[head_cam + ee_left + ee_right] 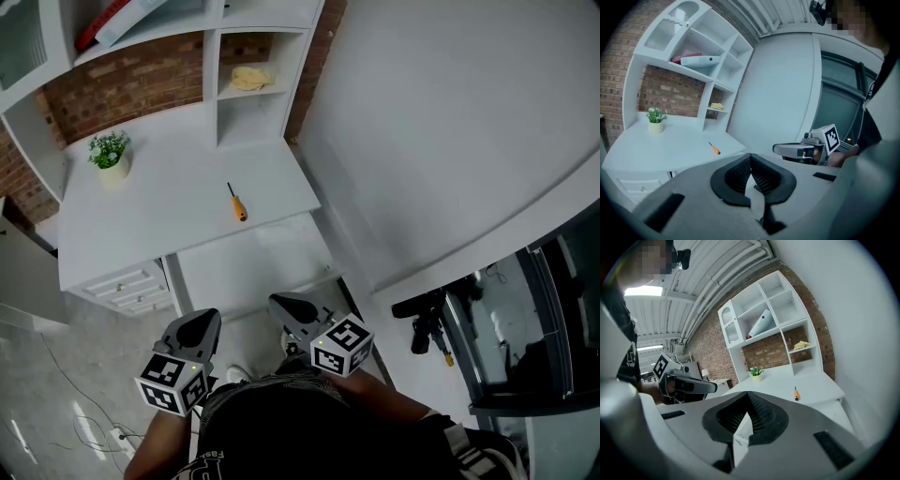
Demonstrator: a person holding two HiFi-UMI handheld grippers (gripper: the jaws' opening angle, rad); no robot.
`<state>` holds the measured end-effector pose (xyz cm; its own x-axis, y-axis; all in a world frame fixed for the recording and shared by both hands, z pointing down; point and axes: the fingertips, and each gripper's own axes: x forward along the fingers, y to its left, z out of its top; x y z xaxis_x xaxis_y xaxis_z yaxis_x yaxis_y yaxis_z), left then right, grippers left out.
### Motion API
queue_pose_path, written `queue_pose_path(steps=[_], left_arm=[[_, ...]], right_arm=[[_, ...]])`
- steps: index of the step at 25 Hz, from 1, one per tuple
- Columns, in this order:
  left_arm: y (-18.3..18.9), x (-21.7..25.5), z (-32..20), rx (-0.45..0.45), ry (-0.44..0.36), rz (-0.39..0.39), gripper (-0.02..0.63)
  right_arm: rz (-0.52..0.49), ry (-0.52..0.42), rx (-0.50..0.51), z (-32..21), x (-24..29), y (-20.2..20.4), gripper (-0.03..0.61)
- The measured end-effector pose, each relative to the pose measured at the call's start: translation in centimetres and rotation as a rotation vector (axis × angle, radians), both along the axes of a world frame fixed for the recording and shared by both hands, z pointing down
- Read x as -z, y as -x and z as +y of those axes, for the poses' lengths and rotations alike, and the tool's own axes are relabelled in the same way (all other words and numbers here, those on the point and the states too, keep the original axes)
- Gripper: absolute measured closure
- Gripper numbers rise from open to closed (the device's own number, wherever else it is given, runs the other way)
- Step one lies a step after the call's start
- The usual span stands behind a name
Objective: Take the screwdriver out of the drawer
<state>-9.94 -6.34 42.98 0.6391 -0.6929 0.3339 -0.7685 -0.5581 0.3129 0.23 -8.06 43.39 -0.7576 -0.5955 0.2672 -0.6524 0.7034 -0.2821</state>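
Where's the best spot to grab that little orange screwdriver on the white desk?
Grab the screwdriver by its orange handle, probably coming straight down with the jaws across it. It lies flat on the desk, so a side approach looks awkward. The handle is thicker than the thin black shaft and is nearer the front edge.

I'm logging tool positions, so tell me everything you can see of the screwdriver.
The screwdriver is small, with a thin dark shaft and an orange handle that looks like plastic. It lies flat on the white desk, near the front edge, with its handle to the front and its tip pointing back toward the shelves. Only the desk touches it.
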Motion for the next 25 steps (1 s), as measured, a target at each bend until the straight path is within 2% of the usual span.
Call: queue_pose_path(steps=[7, 14, 25], left_arm=[[-0.3, 0.4, 0.2, 0.066, -0.006, -0.007, 0.598], [-2.8, 1.3, -0.2, 0.118, -0.034, 0.000, 0.598], [-4.2, 0.9, -0.2, 0.164, -0.017, -0.001, 0.598]], right_arm=[[0.027, -0.026, 0.041, -1.0, 0.7, -1.3, 0.572], [0.048, -0.031, 0.101, -1.5, 1.2, -3.8, 0.572], [0.055, -0.018, 0.153, -1.9, 0.5, -4.8, 0.572]])
